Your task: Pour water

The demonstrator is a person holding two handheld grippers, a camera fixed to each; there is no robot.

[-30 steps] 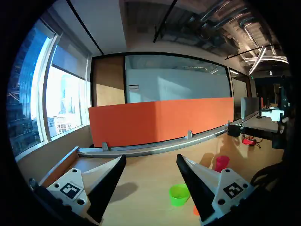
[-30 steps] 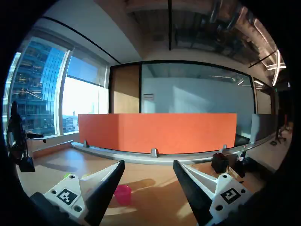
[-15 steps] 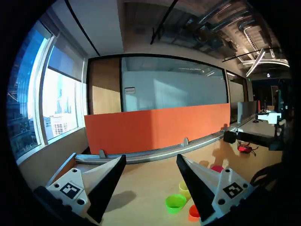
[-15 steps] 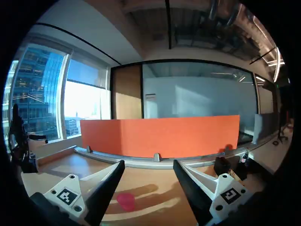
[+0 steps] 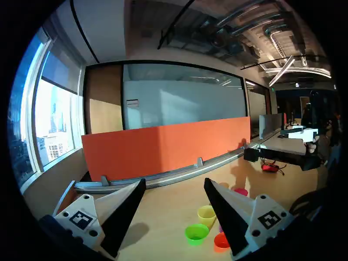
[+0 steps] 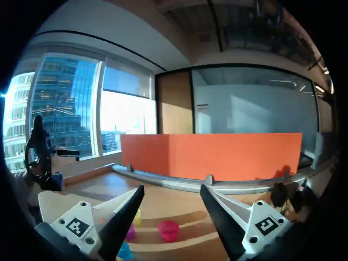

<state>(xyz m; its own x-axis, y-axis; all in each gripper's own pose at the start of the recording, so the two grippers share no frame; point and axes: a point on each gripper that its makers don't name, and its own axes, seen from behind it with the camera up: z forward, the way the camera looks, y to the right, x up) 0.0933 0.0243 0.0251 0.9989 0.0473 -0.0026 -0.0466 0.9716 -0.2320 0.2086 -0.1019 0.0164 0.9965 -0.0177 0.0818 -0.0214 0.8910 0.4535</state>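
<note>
The orange cup [image 5: 221, 241] sits half hidden behind the left gripper [image 5: 174, 180], the blue cup [image 6: 125, 252] behind the right gripper [image 6: 172, 187].

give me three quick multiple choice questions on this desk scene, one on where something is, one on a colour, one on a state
1. In the left gripper view, the green cup stands: A) nearer the camera than the yellow cup B) on the windowsill C) on the floor
2. The partition is: A) blue B) orange C) white
3. The left gripper has its jaws: A) shut on a cup B) shut, empty C) open, empty
Answers: 1 A, it sits in front of the yellow cup; 2 B, its panel is plainly orange; 3 C, bare desk shows through the wide gap.
</note>
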